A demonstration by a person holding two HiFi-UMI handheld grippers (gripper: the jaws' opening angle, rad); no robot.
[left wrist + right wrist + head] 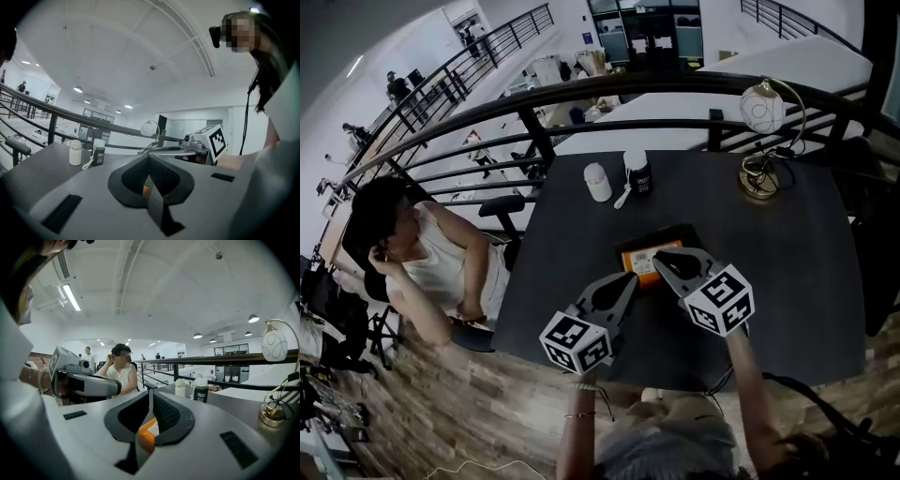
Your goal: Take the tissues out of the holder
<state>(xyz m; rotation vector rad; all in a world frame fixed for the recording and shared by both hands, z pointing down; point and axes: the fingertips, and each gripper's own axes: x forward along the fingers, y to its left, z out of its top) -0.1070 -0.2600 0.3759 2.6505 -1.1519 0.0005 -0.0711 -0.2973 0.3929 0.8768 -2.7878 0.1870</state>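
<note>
An orange tissue pack lies in a flat black holder near the middle of the dark table. My left gripper comes in from the lower left, its shut tips at the pack's left edge. From the lower right, my right gripper has its tips over the pack's top. In the left gripper view the left gripper has its pads pressed together with nothing between them. The right gripper is likewise shut, and the orange pack shows just below its jaws. Whether either tip touches the pack is unclear.
A white bottle, a dark jar with a white lid and a white spoon stand at the table's far side. A globe lamp on a gold base sits far right. A railing runs behind. A person sits left.
</note>
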